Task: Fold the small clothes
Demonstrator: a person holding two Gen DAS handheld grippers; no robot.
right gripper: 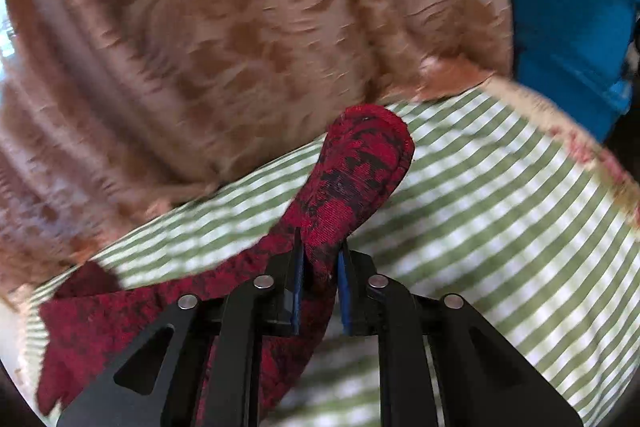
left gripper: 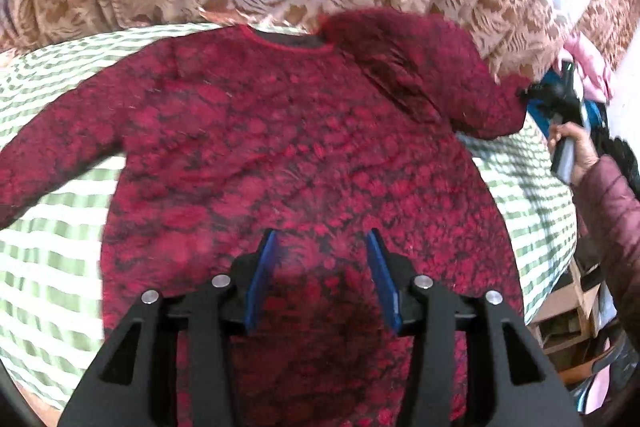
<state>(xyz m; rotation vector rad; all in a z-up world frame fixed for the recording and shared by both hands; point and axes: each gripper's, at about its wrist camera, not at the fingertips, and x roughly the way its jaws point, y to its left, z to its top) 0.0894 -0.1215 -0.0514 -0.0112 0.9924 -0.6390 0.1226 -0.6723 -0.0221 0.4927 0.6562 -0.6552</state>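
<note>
Left claw [left gripper: 322, 247]: mine, jaws apart, nothing between, over sweater hem.
Right claw [right gripper: 320, 259]: clamped on my sleeve [right gripper: 352, 179], lifted.
Sweater [left gripper: 280, 147]: red, flat on striped sheet [left gripper: 52, 251].

Each hand-held gripper [left gripper: 322, 279] has black angular arms, silver round rivets, blue finger pads [right gripper: 297, 291]; a quilted maroon sleeve [left gripper: 612, 211] shows beyond.
</note>
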